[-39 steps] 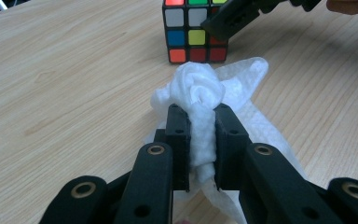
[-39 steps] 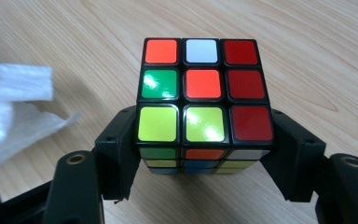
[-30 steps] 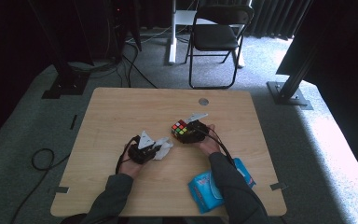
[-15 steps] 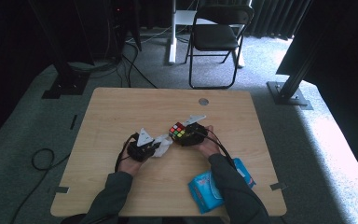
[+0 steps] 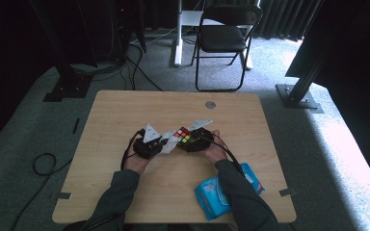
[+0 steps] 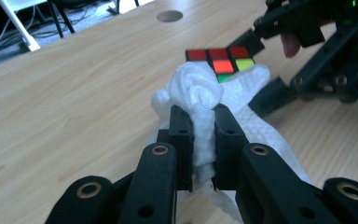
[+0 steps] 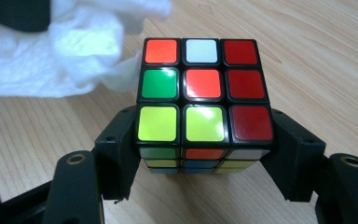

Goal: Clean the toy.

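Since the earlier frame, the left gripper (image 6: 200, 126) has lifted slightly, its jaws closing further on the white wipe (image 6: 205, 91) pressed against the cube (image 7: 204, 93), which the right gripper (image 7: 204, 154) clamps just above the table (image 5: 125, 110). Wiping goes best in short strokes across the face while the cube stays steady. A blue wipe packet (image 5: 212, 192) lies near the right sleeve; nothing blocks the way.

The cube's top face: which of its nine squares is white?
On the cube, the white square sits mid far row, between an orange-red and a dark red one.

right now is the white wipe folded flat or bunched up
Bunched up: the white wipe is crumpled into a wad, pinched between the left gripper jaws, beside the cube.
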Motion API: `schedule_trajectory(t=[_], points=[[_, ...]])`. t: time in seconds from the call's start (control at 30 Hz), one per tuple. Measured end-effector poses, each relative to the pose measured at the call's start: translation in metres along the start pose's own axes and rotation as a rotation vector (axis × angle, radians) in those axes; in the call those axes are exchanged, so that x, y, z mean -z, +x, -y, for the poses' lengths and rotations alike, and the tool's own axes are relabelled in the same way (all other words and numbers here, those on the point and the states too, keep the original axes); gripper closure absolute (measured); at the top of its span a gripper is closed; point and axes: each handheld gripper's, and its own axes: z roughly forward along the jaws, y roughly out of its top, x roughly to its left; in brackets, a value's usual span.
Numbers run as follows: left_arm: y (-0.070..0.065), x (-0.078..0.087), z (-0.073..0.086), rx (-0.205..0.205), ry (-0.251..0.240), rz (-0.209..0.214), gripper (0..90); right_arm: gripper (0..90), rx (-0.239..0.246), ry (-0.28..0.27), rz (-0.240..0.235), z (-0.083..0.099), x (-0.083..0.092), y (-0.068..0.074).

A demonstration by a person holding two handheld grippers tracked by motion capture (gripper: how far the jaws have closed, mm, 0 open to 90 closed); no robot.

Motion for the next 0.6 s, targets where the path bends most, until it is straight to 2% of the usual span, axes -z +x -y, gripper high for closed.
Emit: schedule_trajectory(t=[0.6], points=[[0.005,-0.012,-0.030,0.016,-0.028,-0.048,81.8,34.2,0.015,-0.011,-0.005,0.000,0.000,0.004]])
